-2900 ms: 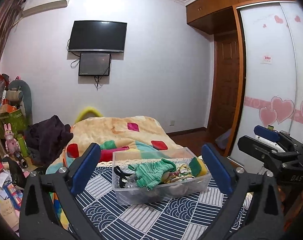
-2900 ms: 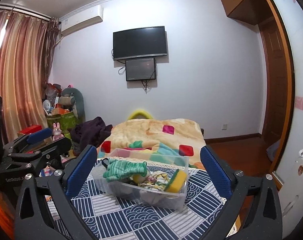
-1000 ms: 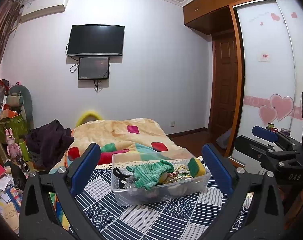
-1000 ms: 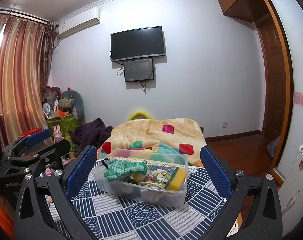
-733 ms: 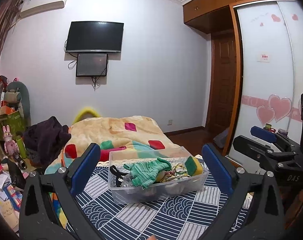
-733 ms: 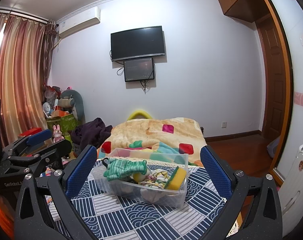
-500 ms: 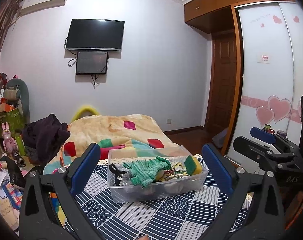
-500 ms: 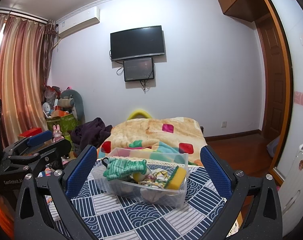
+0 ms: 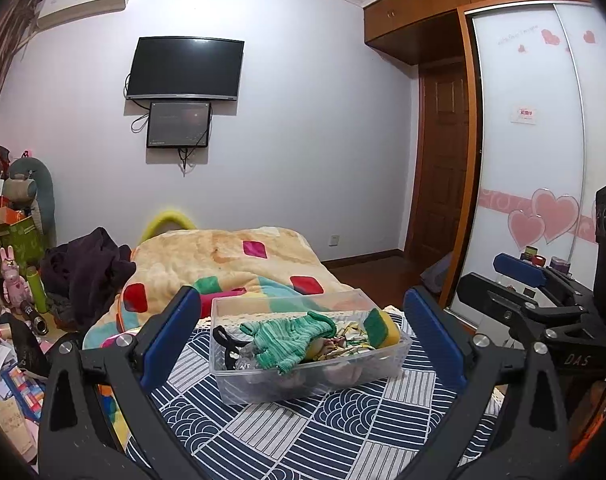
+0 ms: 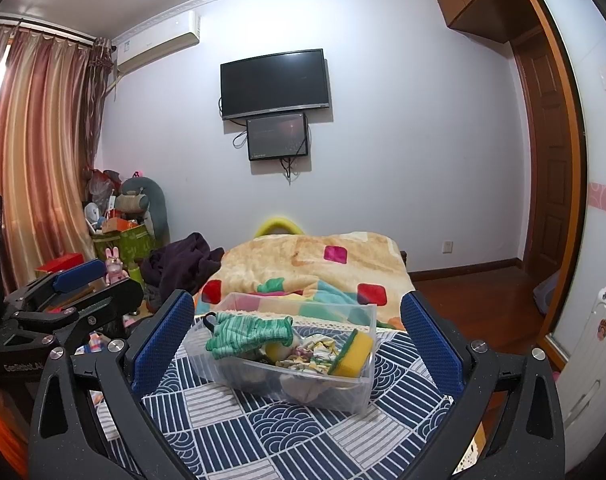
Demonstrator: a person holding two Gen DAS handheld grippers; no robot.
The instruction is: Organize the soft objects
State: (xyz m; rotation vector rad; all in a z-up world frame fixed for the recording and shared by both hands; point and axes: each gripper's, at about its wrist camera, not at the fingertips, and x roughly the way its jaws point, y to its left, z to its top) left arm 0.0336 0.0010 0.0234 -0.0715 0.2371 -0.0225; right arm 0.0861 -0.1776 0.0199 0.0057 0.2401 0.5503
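A clear plastic bin [image 9: 239,384] [image 10: 351,392] stands on a blue-and-white patterned cloth [image 9: 323,436] [image 10: 263,428]. In it lie a green knitted piece [image 9: 291,340] [image 10: 247,330], a yellow-green sponge [image 9: 379,326] [image 10: 353,350], a patterned fabric [image 10: 317,354] and a black item [image 9: 225,344]. My left gripper [image 9: 299,336] is open and empty, held short of the bin. My right gripper [image 10: 297,338] is open and empty, also short of the bin. Each gripper shows at the edge of the other's view, the right one [image 9: 543,300] and the left one [image 10: 71,292].
Behind the bin lies a bed with an orange patchwork blanket [image 9: 223,256] [image 10: 315,256]. A dark garment pile [image 9: 87,268] and cluttered toys and boxes [image 9: 11,264] are at the left. A wardrobe with heart stickers [image 9: 543,160] and a door are at the right.
The left wrist view has shifted slightly, so the bin sits a little lower and more to the left. Both grippers stay open and the bin's contents have not moved.
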